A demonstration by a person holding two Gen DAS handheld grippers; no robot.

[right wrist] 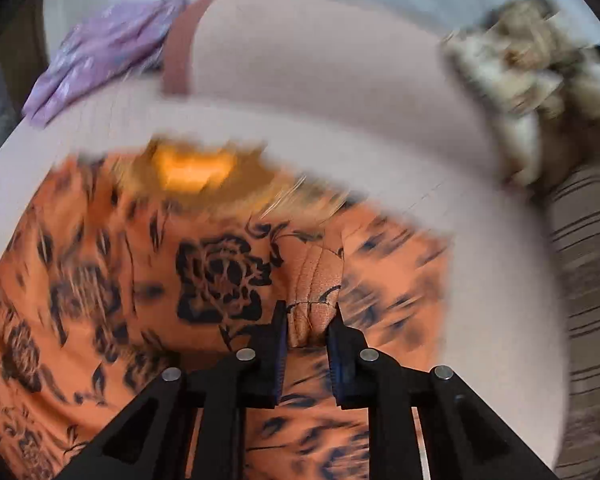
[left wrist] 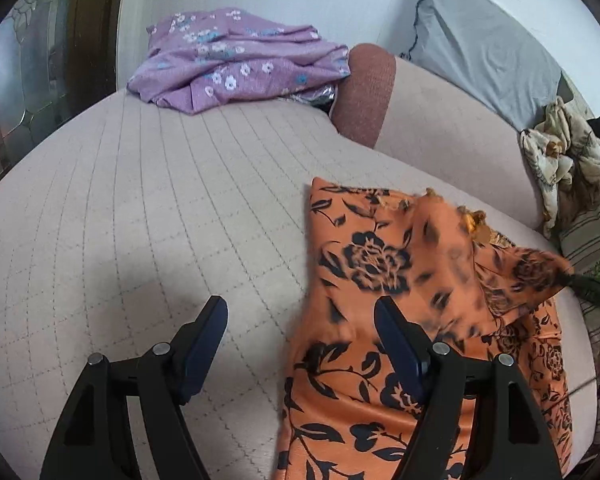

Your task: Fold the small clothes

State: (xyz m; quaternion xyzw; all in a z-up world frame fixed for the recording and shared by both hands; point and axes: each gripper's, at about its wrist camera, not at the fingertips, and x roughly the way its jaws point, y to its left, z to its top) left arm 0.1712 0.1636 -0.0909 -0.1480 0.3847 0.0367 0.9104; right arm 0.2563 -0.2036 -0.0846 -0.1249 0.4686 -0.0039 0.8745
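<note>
Right wrist: right tool (right wrist: pixel 307 322) pinching orange floral garment (right wrist: pixel 220 272) (blurred); left tool (left wrist: pixel 300 328) released.

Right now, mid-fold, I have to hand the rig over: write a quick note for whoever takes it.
Right gripper: shut on a bunched fold of the orange floral garment, carrying it over.
Left gripper: open, empty, above the garment's left edge.
The garment lies on the quilted pink cushion; a flap is lifted, the fold not laid down.
Left: lay the flap flat and finish folding. The purple floral garment sits crumpled farther back.
</note>
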